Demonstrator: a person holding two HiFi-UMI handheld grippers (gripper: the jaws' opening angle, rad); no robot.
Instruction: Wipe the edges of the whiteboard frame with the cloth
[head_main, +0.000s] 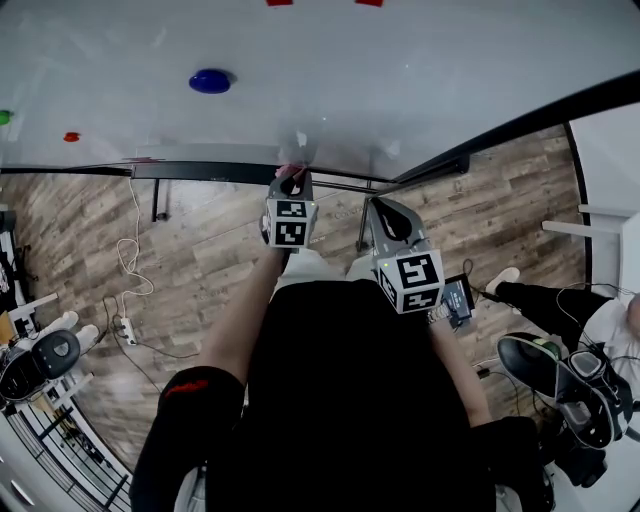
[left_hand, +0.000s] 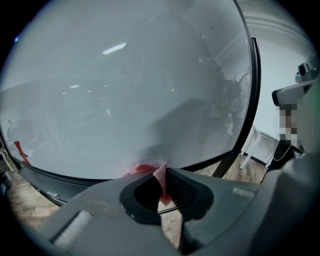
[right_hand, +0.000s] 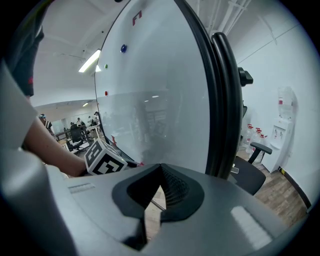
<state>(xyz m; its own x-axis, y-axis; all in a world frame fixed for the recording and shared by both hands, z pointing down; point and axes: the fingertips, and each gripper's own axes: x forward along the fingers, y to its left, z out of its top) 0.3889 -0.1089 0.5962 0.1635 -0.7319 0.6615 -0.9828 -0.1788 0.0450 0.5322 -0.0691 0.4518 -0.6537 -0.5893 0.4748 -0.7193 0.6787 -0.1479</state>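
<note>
Left gripper view gives the clearest answer: the left gripper (left_hand: 162, 171) has its jaws pressed together on a fold of the red-pink cloth (left_hand: 141, 169). The rest of the cloth bunches out in front of the tips. It lies against the lower part of the whiteboard (left_hand: 125, 90), just above the black frame (left_hand: 50, 179). I judge this grip is chosen so that the soft bunch, and not the hard jaws, meets the frame when it is drawn along the edge.

In the head view the same gripper reaches forward to the bottom rail of the frame, and only a little cloth shows at its tip.

The right gripper (right_hand: 159, 172) has its jaws closed with nothing between them. It is held back beside the board's upright side frame, apart from the cloth. It probably waits there only so that it does not disturb the wiping.

The board surface is smooth, pale and glossy, and it reflects the ceiling lights. The frame is a thin dark rail, and its corner seems rounded. The cloth looks thin and limp, with a fine weave. The jaw pads are black and ribbed, which should help them to hold such thin fabric.
</note>
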